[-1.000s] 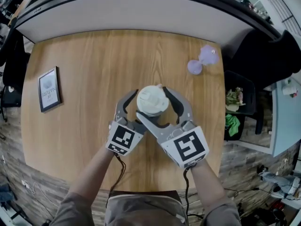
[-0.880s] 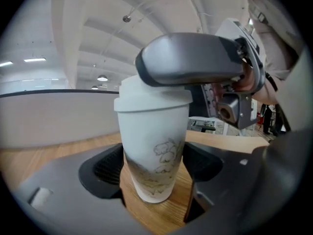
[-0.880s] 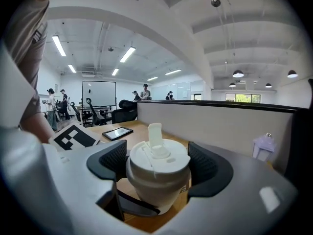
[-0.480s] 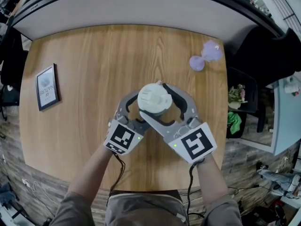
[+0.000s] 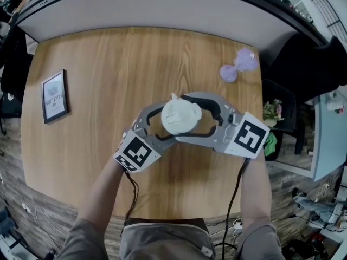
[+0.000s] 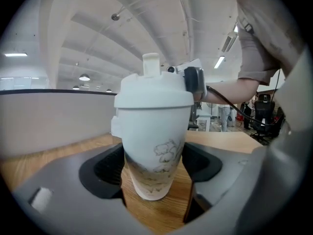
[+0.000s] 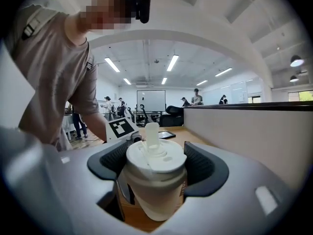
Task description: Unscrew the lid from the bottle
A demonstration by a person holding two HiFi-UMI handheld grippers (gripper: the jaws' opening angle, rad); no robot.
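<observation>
While your just-closed left gripper (image 6: 155, 173) is clamping the bottle (image 6: 154, 131) and your right gripper (image 7: 155, 163) the lid (image 5: 180, 116), the tapered bottle is threatening to slip round.

Big open office or lab hall, this was: ceiling strip lights (image 7: 172, 62), desk chairs (image 7: 173, 110), people (image 7: 196, 97) standing about, wooden tabletop (image 5: 108, 91).

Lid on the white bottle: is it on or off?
On. The lid sits flat on top of the bottle, with no gap showing in either gripper view. Whether it is loosened, cannot tell.
</observation>
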